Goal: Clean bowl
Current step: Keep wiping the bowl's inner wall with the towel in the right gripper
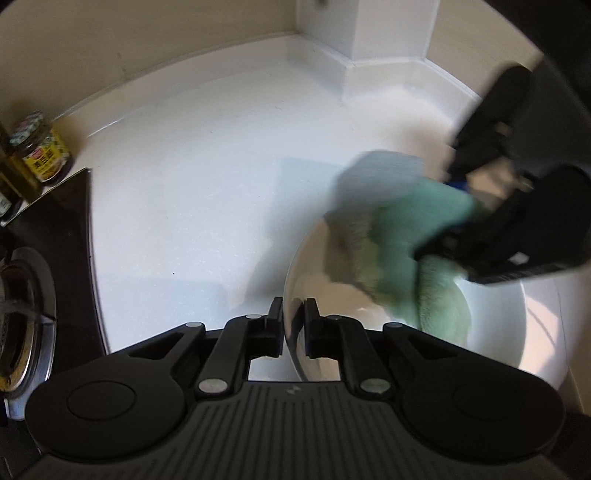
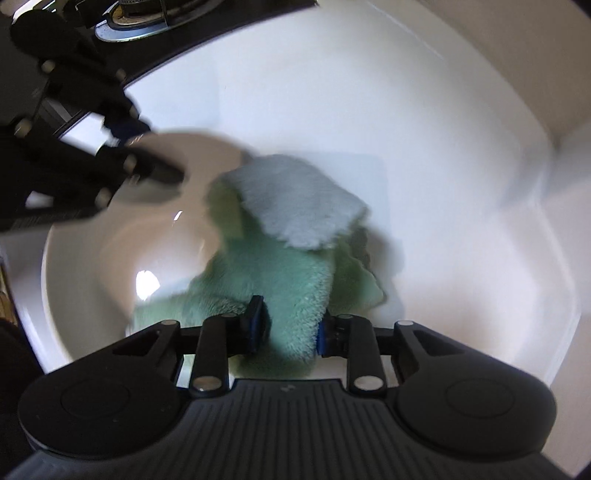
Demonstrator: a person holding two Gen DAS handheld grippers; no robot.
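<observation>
A white bowl sits on the white counter. My left gripper is shut on the bowl's near rim, one pad on each side of the wall. A fluffy green cloth with a pale blue-grey side lies partly inside the bowl and hangs over its edge. My right gripper is shut on the green cloth, which bulges between its blue-padded fingers. In the left wrist view the right gripper comes in from the right, blurred. In the right wrist view the left gripper holds the bowl's far rim.
A black gas hob with a burner borders the counter. Next to it stands a jar with a yellow label. White backsplash walls and a corner column close off the back.
</observation>
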